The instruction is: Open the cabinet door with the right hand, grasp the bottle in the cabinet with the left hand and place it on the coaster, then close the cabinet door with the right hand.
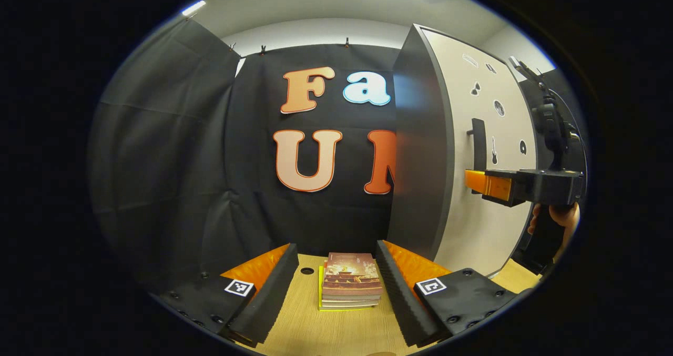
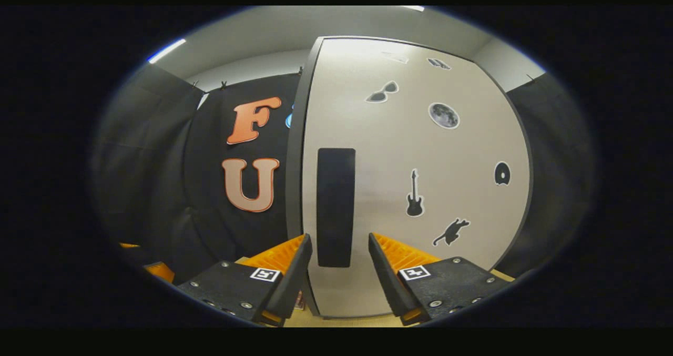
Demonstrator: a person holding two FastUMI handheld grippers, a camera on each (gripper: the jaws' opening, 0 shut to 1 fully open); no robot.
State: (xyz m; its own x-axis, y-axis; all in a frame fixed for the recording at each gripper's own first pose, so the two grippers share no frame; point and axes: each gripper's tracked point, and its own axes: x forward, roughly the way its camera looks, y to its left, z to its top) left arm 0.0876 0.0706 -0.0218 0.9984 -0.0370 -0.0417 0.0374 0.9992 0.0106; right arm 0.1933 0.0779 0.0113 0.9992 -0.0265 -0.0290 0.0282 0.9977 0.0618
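Directly ahead in the left gripper view, the left hand-held gripper [image 1: 336, 287] hovered with its fingers spread wide over a pale wooden surface [image 1: 336, 335]. A small stack of paperback books [image 1: 350, 282] lay on that surface beyond the fingertips. To the right stood the tall pale-grey cabinet door [image 1: 473, 224], shut, with its black vertical bar handle [image 1: 478, 145]. The right hand-held gripper [image 1: 481, 182], held by a person's hand [image 1: 560, 216], reached toward that handle from the side.

Seen from the right gripper view, the right hand-held gripper [image 2: 336, 258] was spread open, one finger on each side of the lower end of the black handle [image 2: 335, 206], not pressing on it. The grey door [image 2: 420, 151] carried small black stickers.

Neither bottle nor coaster was visible; the bottle was presumably behind the shut door. To open it well, the fingers should likely close squarely on the handle, then pull outward along the door's swing.
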